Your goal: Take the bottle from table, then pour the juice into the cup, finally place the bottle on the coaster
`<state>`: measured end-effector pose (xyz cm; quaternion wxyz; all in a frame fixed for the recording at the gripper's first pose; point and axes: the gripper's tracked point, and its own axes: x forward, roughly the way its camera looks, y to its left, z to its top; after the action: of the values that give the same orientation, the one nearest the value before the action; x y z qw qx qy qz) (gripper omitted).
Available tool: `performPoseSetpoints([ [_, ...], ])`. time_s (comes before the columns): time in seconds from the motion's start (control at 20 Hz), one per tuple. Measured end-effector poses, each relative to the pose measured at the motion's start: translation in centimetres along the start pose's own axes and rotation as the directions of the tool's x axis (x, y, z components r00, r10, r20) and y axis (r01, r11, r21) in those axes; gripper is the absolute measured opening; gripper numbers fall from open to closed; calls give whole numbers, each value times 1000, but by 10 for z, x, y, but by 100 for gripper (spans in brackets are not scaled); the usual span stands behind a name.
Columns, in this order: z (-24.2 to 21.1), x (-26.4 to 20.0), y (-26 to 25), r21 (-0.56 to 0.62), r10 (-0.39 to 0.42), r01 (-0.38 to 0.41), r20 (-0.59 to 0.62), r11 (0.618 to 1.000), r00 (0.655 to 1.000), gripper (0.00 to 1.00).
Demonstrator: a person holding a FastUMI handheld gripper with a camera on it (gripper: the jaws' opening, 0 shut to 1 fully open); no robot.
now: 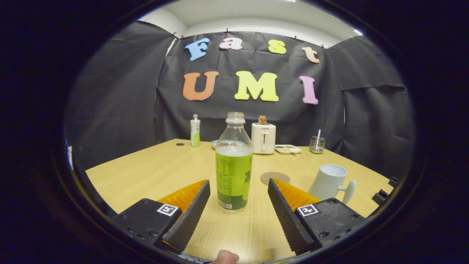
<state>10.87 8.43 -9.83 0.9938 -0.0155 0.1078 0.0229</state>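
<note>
Now the gripper has its two fingers spread wide and released, pressing on nothing. One uncapped bottle with a green label stands upright on the counter, between the fingertips but touching neither. One round coaster lies flat just beyond the bottle, near the counter's middle. One white cup stands beside the right finger, near the counter's right edge, its handle turned towards that edge. Along the far edge stand one smaller bottle, one white toaster with one slice in it, one shallow tray and one wire holder. One fingertip of a person shows below the fingers.
</note>
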Motion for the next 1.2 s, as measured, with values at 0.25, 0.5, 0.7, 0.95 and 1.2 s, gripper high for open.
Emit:
performPoseSetpoints([
  [0.25, 3, 28, 10, 11, 19, -19, -33, 1000, 999, 100],
  [0.5, 3, 54, 16, 21, 26, -24, -81, 999, 996, 100],
  [0.7, 5, 60, 14, 11, 10, -9, -92, 1000, 996, 100],
  [0.95, 8, 66, 14, 23, 30, -28, -104, 999, 994, 83],
  [1.2, 39, 48, -3, 169, 59, -51, -41, 984, 997, 79],
])
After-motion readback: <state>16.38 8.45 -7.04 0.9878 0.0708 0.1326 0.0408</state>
